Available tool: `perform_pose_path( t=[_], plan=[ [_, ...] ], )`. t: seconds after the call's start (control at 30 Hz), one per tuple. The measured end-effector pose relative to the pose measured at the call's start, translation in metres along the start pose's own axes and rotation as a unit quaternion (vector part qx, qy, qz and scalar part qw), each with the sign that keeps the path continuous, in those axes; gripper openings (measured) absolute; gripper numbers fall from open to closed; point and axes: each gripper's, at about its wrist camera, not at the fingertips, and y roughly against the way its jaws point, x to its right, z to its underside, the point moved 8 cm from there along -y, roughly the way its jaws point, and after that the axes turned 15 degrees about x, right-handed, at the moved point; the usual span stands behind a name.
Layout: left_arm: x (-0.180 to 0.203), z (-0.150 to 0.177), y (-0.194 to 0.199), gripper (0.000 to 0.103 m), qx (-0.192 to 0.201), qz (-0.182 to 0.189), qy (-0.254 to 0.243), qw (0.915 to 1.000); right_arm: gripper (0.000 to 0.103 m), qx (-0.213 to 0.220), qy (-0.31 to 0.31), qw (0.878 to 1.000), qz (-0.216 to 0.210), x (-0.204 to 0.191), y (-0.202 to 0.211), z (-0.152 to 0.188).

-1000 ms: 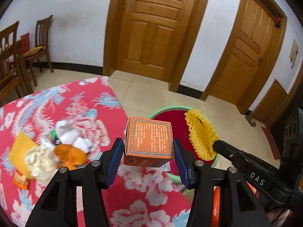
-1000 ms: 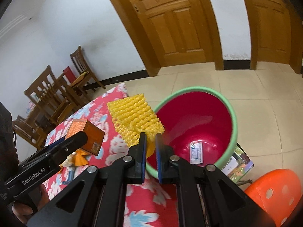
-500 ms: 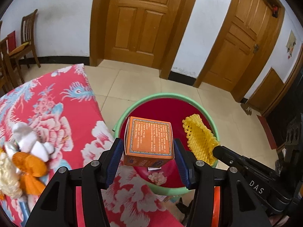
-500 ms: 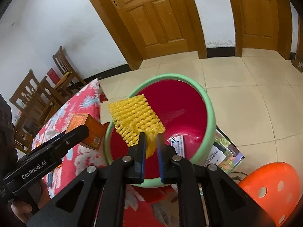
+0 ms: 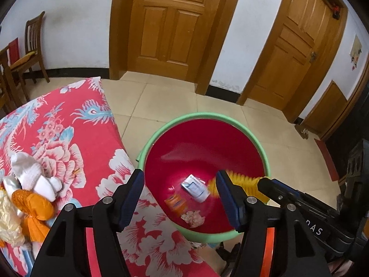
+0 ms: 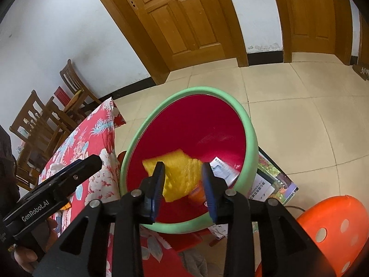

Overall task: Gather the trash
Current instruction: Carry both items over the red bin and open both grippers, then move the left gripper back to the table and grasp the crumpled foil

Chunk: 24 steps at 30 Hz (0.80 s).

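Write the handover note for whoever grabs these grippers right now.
Left gripper: jaws opening, nothing between them, over the bin.
Right gripper: jaws opening, yellow foam net blurred past the pads, dropping into the bin.
In the bin: orange box, white packet, crumpled tissue.
Done: box and net released.
Left: pile on the table: white sock, orange wrapper, pale bag. Go back for these.
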Motion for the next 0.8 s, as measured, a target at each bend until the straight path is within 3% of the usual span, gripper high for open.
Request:
perform_pose_path(
  t=[0.37, 0.67, 0.8],
  plan=[
    [-0.014, -0.007, 0.024, 0.066, 0.015, -0.008, 0.017, 0.9997, 0.041, 0.013, 0.002, 1.0, -0.008, -0.011, 0.013, -0.006],
    [-0.036, -0.009, 0.054, 0.066, 0.03, -0.028, 0.031, 0.9987, 0.054, 0.023, 0.011, 0.999, -0.031, -0.04, 0.03, -0.006],
    [-0.049, -0.01, 0.069, 0.066, 0.037, -0.04, 0.037, 0.9978, 0.054, 0.021, 0.017, 0.999, -0.045, -0.057, 0.034, -0.004]
  ],
)
